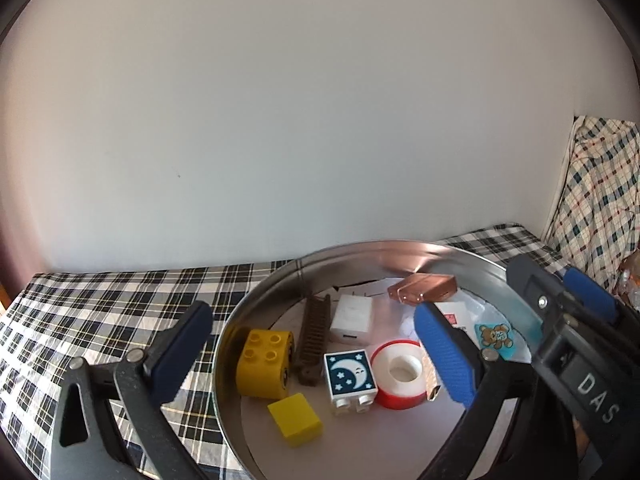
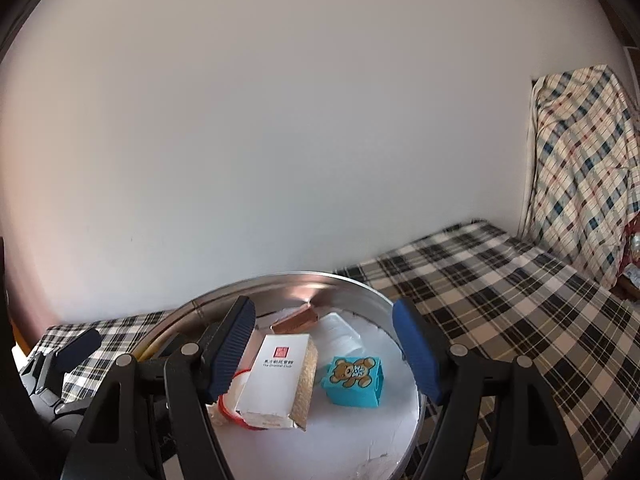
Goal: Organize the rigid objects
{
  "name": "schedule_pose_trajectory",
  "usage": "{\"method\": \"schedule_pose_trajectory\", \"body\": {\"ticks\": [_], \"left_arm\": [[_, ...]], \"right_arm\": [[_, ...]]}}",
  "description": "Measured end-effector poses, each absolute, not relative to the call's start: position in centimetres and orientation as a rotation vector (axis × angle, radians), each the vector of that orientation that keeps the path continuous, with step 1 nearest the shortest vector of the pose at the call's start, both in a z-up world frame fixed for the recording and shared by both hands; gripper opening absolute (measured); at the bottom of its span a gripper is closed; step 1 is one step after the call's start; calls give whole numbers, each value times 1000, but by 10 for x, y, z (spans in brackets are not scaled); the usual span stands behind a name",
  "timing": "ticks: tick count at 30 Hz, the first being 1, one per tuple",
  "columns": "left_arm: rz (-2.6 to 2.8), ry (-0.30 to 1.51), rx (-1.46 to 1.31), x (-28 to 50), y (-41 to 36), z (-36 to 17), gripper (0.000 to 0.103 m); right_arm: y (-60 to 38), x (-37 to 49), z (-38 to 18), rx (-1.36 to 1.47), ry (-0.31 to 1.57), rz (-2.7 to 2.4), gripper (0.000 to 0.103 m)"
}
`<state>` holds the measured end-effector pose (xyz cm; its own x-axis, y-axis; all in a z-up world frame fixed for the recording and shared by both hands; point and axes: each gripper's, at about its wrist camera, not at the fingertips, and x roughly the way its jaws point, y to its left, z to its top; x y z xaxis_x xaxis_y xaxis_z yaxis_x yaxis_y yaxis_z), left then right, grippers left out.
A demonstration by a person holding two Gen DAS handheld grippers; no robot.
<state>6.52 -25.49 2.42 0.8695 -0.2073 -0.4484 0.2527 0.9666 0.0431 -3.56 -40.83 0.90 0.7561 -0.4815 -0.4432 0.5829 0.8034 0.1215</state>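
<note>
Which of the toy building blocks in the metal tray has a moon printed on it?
The white block with the dark blue crescent moon and stars, beside the red and white tape roll. The yellow brick is plain; the turquoise block shows a teddy bear.

Checked tablecloth [image 2: 500, 300], plain white wall [image 1: 280, 120], hanging plaid cloth [image 2: 580, 160]

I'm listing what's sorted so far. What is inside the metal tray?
The tray holds a yellow brick, yellow cube, moon block, tape roll, comb, charger, copper case, bear block and white box. The tongs cover part.
</note>
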Motion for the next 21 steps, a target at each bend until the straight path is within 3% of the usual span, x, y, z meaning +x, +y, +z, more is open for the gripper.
{"method": "schedule_pose_trajectory", "body": {"ticks": [21], "left_arm": [[-243, 292, 119, 34, -247, 15, 103]], "right_arm": [[-378, -50, 11, 73, 248, -634, 74]]}}
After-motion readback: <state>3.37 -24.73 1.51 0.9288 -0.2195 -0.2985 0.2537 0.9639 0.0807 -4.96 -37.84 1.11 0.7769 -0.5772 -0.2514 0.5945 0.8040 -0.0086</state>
